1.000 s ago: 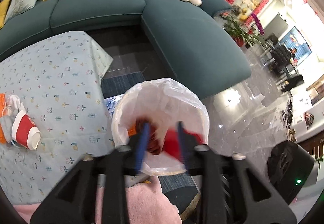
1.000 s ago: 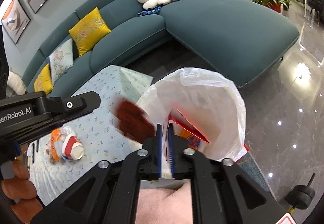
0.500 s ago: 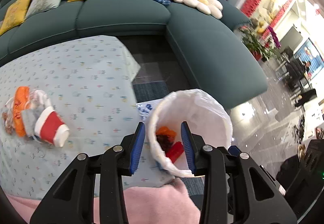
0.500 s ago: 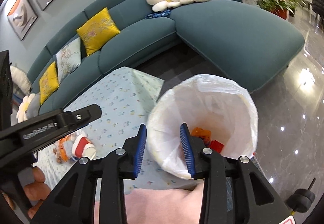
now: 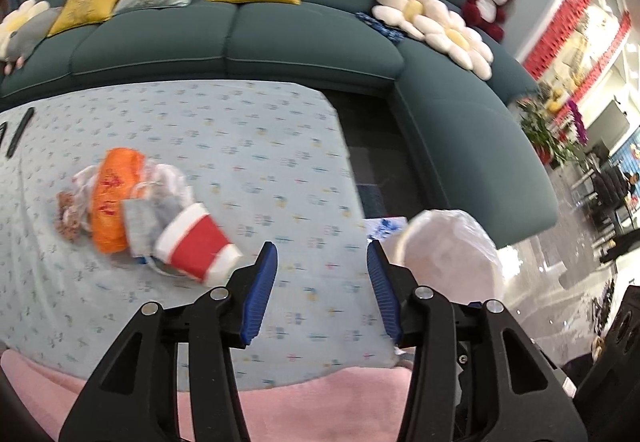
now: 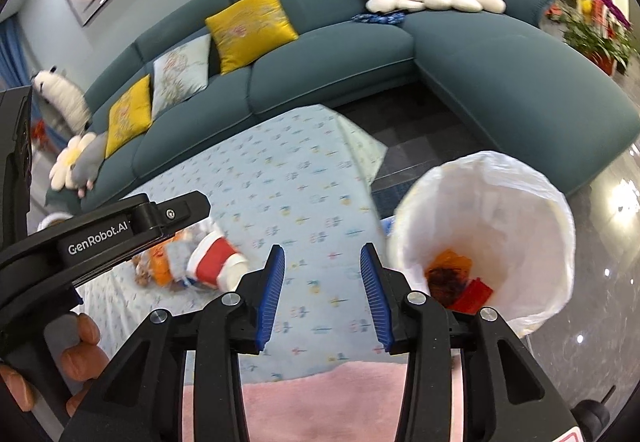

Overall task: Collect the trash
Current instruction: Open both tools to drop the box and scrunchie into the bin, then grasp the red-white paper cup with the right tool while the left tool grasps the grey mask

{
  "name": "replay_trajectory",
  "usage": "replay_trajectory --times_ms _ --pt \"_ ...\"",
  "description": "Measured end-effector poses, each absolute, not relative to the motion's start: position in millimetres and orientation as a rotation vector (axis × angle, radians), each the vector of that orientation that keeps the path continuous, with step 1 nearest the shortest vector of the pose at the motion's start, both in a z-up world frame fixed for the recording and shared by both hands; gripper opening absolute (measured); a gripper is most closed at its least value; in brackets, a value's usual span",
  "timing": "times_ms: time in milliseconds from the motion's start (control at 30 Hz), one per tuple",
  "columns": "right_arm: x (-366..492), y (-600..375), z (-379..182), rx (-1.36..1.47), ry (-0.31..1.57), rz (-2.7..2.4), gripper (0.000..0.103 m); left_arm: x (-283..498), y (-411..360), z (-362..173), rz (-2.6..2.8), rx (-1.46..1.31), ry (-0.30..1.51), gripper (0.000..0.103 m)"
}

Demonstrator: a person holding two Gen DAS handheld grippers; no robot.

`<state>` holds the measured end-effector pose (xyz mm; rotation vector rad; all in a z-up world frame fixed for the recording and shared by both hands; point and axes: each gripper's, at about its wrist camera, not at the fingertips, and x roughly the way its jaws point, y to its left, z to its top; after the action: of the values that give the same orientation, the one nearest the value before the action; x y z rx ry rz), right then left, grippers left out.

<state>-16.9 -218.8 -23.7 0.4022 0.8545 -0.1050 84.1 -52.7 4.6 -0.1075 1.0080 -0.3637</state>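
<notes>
A pile of trash lies on the patterned table cloth (image 5: pixel 280 162): a red and white paper cup (image 5: pixel 198 248) on its side, an orange wrapper (image 5: pixel 114 202), a grey sachet and crumpled clear plastic. The cup also shows in the right wrist view (image 6: pixel 218 258). A bin lined with a white bag (image 6: pixel 516 202) stands off the table's right end and holds orange and red scraps (image 6: pixel 456 278). My left gripper (image 5: pixel 320 290) is open and empty, above the table right of the cup. My right gripper (image 6: pixel 322 294) is open and empty, between the pile and the bin (image 5: pixel 452 254).
A teal corner sofa (image 5: pixel 312 38) with yellow and pale cushions wraps behind the table. Flower cushions (image 5: pixel 436 18) and a red plush toy lie on it. Dark remotes (image 5: pixel 18 134) lie at the table's far left. Glossy floor stretches right of the bin.
Both grippers have let scraps fall into the bin, opened, and swung left from over the bin to over the table, toward the pile with the cup.
</notes>
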Motion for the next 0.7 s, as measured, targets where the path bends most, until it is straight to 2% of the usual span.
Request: replay_trajectory --times_ms 100,167,700 --pt "-10 -198 -26 0.381 0.871 -0.079 0.040 86 -31 1 -0.327 -0.111 1.005 0.047" --pt "-6 -185 -29 0.367 0.884 -0.060 0.040 88 -15 -3 -0.300 -0.123 1.006 0.052" --pt "34 -107 -65 0.309 0.994 0.013 0.039 113 103 -48 -0.101 -0.204 1.069 0.053"
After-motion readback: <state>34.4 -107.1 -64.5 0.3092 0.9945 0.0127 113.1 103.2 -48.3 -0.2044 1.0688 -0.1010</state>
